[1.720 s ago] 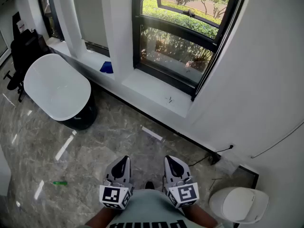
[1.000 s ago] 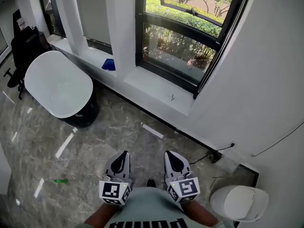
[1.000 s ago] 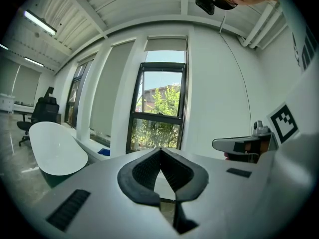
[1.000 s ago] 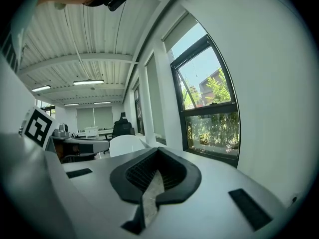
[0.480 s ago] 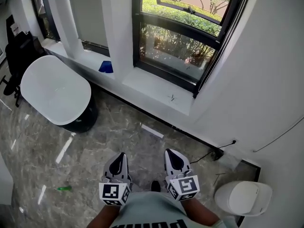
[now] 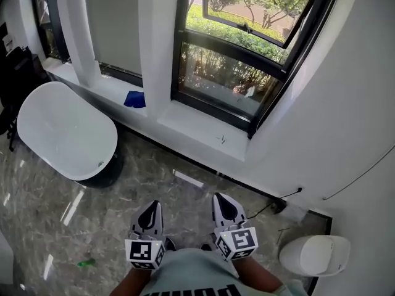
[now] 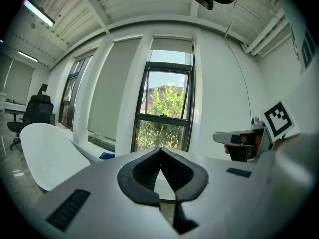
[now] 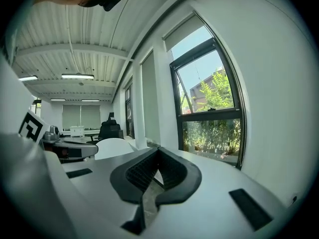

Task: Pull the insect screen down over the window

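Note:
The black-framed window (image 6: 244, 60) stands ahead of me above a white sill (image 6: 203, 131); its glass shows green shrubs and an upper sash tilted outward. No screen shows over the glass. In the left gripper view the window (image 7: 167, 108) rises straight ahead. In the right gripper view the window (image 8: 212, 118) is at the right. My left gripper (image 6: 150, 214) and right gripper (image 6: 224, 205) are held low and close to my body, side by side above the marble floor, well short of the window. Both are shut with nothing between their fingers.
A white oval table (image 6: 65, 131) stands at the left, with a black chair (image 6: 12, 60) behind it. A blue object (image 6: 134, 98) lies on the sill. A white round bin (image 6: 315, 254) sits at the lower right beside a plugged cable (image 6: 281, 205). On the floor lie a white strip (image 6: 188, 179) and a small green item (image 6: 86, 263).
The head view has tipped up a little, showing more of the window. Both grippers stay shut in the same low place near my body.

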The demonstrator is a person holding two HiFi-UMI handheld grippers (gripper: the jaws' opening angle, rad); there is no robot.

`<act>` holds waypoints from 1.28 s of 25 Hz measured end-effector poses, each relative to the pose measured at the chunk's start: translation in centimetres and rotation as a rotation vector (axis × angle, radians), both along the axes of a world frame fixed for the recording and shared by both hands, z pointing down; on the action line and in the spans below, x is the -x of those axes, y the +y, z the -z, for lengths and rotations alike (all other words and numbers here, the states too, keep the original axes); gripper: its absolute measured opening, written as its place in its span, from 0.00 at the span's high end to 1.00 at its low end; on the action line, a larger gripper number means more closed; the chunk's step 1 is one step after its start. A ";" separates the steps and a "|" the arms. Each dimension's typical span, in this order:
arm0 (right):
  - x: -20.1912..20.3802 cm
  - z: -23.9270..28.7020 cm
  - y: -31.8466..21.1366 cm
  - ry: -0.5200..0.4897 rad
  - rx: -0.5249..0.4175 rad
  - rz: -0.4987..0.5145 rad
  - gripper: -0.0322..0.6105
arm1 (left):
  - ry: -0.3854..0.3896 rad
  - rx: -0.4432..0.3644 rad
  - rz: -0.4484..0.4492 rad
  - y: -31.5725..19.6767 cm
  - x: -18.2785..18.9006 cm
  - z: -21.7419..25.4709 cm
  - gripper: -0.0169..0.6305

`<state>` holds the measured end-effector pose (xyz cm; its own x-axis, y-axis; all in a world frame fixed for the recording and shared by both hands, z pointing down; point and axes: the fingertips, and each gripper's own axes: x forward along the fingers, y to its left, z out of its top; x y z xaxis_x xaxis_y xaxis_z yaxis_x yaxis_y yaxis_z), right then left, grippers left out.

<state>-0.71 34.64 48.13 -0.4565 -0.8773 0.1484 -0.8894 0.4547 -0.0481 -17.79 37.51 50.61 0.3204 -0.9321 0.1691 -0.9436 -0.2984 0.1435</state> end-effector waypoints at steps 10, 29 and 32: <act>3.7 0.6 -2.7 0.054 -0.004 -0.035 0.96 | 0.023 -0.011 -0.061 -3.8 3.8 0.7 0.95; -1.8 1.0 -25.5 -0.032 -0.030 -0.009 0.96 | -0.033 0.003 -0.061 -26.5 -2.3 2.2 0.95; -3.2 1.5 -29.3 -0.037 -0.037 0.013 0.96 | -0.033 0.009 -0.061 -30.8 -4.2 2.7 0.95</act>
<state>2.47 5.33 46.64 -0.4723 -0.8759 0.0986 -0.8814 0.4680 -0.0642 -13.63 6.72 47.95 0.3711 -0.9093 0.1884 -0.9278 -0.3548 0.1154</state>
